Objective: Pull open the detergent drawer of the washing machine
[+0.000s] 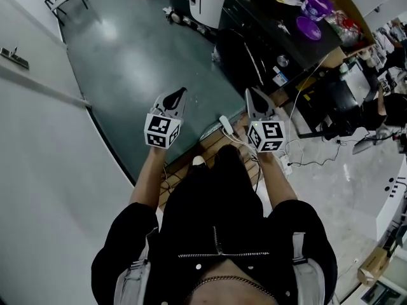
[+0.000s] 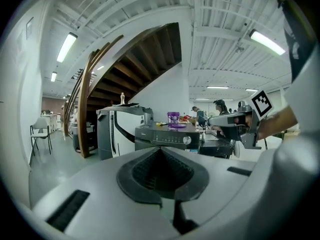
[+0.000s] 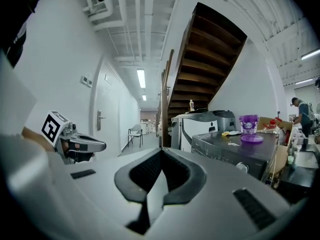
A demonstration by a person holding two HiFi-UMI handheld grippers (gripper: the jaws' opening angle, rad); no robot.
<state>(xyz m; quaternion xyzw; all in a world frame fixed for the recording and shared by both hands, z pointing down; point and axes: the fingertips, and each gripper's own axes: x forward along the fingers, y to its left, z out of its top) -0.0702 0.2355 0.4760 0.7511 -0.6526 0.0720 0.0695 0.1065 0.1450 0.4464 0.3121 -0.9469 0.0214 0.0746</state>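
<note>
The dark washing machine (image 1: 280,37) stands ahead and to the right, apart from both grippers. In the left gripper view its front panel (image 2: 165,140) carries a round knob (image 2: 187,140); the detergent drawer's outline is too small to make out. The machine (image 3: 235,151) also shows at the right of the right gripper view. My left gripper (image 1: 179,94) and right gripper (image 1: 252,93) are held side by side over the floor, pointing roughly level. Both are shut with nothing between the pads, as the left gripper (image 2: 161,149) and right gripper (image 3: 161,151) show in their own views.
A purple tub (image 1: 317,4) and lid (image 1: 308,27) sit on the washer's top. A white and grey appliance (image 2: 117,131) stands left of it under a wooden staircase (image 2: 130,59). A power strip (image 1: 227,124) and cables lie on the floor. A chair (image 2: 40,134) stands far left; people are at the back right.
</note>
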